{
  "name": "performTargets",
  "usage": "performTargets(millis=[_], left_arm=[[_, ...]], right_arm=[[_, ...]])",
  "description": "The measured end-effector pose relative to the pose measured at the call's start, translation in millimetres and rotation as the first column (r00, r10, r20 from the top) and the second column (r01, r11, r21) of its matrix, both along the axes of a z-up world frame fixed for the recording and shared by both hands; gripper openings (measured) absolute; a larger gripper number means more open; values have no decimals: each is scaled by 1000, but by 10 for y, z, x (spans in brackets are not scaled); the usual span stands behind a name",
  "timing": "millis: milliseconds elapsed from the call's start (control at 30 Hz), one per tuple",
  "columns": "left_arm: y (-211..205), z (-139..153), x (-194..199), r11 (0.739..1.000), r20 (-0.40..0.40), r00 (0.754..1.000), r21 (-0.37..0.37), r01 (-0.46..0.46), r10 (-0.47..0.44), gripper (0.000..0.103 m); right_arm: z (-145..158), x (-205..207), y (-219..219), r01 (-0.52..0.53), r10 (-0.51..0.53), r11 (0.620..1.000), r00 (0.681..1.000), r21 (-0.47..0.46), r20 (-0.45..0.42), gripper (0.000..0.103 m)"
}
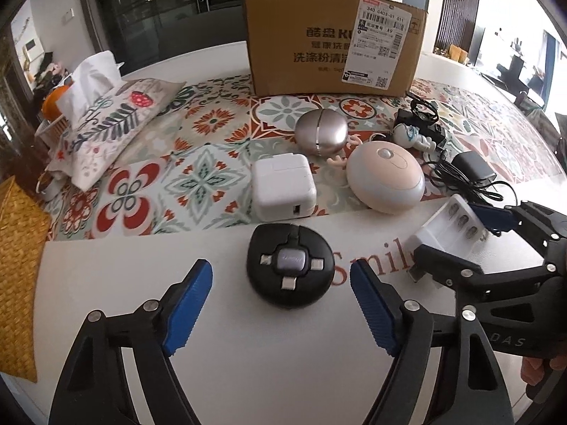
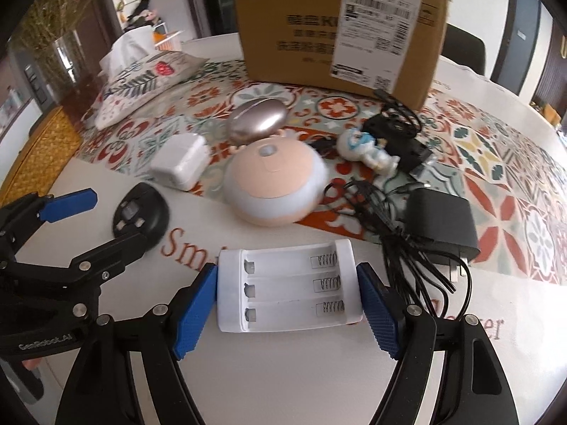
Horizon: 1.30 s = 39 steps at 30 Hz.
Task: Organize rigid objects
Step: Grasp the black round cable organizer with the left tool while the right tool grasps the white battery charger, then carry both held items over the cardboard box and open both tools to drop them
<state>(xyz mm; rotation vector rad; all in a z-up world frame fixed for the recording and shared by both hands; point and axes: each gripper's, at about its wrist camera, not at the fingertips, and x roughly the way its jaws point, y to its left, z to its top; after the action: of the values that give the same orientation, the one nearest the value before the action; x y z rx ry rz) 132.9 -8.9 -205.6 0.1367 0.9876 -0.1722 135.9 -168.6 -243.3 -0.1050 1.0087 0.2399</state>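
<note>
Left gripper point(image 1: 281, 310): it is hanging open over the black disc point(image 1: 290, 269); the pads are standing at both sides of it and not touching, nothing is held.
Right gripper point(image 2: 287, 310): its pads are sitting against both ends of the white charger point(image 2: 288, 287), which is lying on the table point(image 2: 283, 372); I cannot tell if they are pressing.
Slip risk: the charger is smooth plastic, so it is perhaps sliding out if the grip is light.
Snag risk: the black cable point(image 2: 407, 258) is lying just beside the right pad and could be getting caught.
Disc risk: its round edge could be squirting away from closing pads.
Box point(image 1: 333, 39): it is standing at the back, well apart.
</note>
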Motion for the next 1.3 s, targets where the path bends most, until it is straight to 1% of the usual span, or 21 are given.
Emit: performTargets(millis=[33,133,200,333,400,600,700,833,1067,1300], left_arm=[[-16,-18,22,1000,-2,1000,3,3,-3,76],[-48,-73,81,1000,-5,1000,2,8,-8,74],[-53,-117,123,1000,-20,1000,-8,8,-8,69],[-78,-158,150,1000,-26,1000,-3,13,-14,56],[-79,-171,156,1000,-26,1000,3,13,-13,55],[-60,-124,107,1000,-31,999,-19,12,-13,55],[-49,-23,74,1000,-13,1000,-18,13,-13,55],[-46,186,48,1000,22,1000,-22,11,-11,55],[-65,625,87,999,90,996,-52,6,-1,55],[-114,997,178,997,142,990,-73,15,-4,55]], right_arm=[[0,9,-17,7,-7,1000,1000,-4,1,77],[4,31,-44,18,-18,1000,1000,10,2,77],[0,34,-42,19,-19,1000,1000,10,2,77],[-2,40,-60,18,-17,1000,1000,16,-2,77],[-2,45,-68,23,-23,1000,1000,21,-3,77],[38,10,-39,23,-23,999,1000,32,6,77],[101,-11,-18,23,-24,999,1000,39,15,77],[242,-35,-23,32,-33,999,999,44,38,77],[633,-44,-50,57,-62,997,992,48,112,77],[1064,-23,-112,93,-101,994,975,49,198,77]])
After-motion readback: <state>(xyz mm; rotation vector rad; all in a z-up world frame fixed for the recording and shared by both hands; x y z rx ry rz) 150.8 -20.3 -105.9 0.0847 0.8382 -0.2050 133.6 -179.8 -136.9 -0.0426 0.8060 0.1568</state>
